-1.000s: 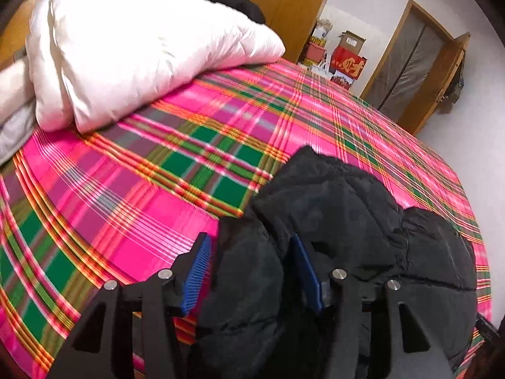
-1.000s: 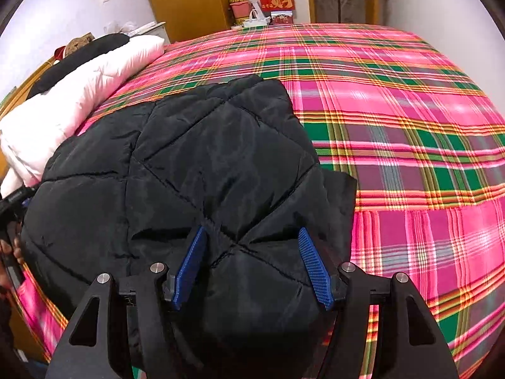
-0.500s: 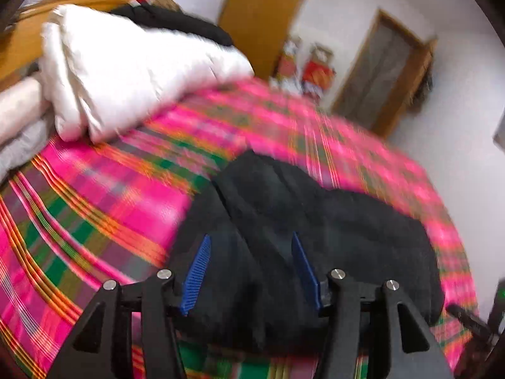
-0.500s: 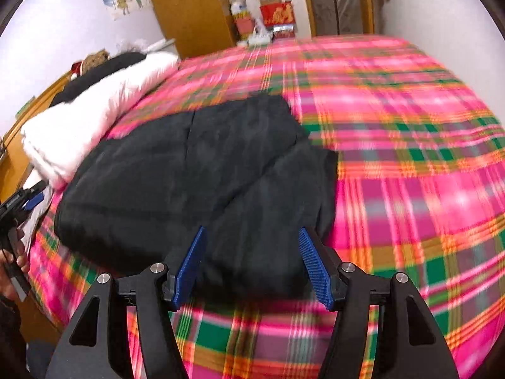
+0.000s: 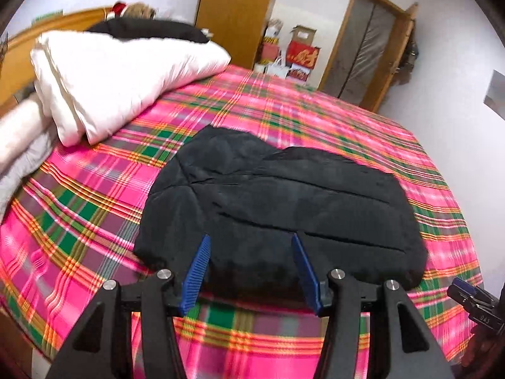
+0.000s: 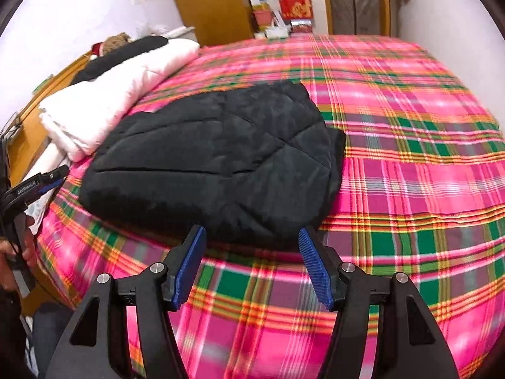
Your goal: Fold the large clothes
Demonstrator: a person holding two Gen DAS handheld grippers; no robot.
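Note:
A black quilted jacket [image 5: 277,202] lies folded in a compact bundle on the pink plaid bed [image 5: 315,117]. It also shows in the right wrist view [image 6: 221,161]. My left gripper [image 5: 251,246] is open and empty, held above the jacket's near edge. My right gripper [image 6: 251,240] is open and empty, held just off the jacket's near edge, above the bedspread [image 6: 410,158]. The right gripper shows at the lower right of the left wrist view [image 5: 470,300], and the left gripper shows at the left edge of the right wrist view [image 6: 38,184].
A folded white duvet [image 5: 120,75] with a dark garment [image 5: 148,30] on it lies at the head of the bed. A wooden wardrobe [image 5: 233,12], boxes [image 5: 300,53] and a door [image 5: 363,53] stand beyond the bed's far side.
Both grippers have pulled back and up from the jacket, which now lies free on the bed. Both stayed open.

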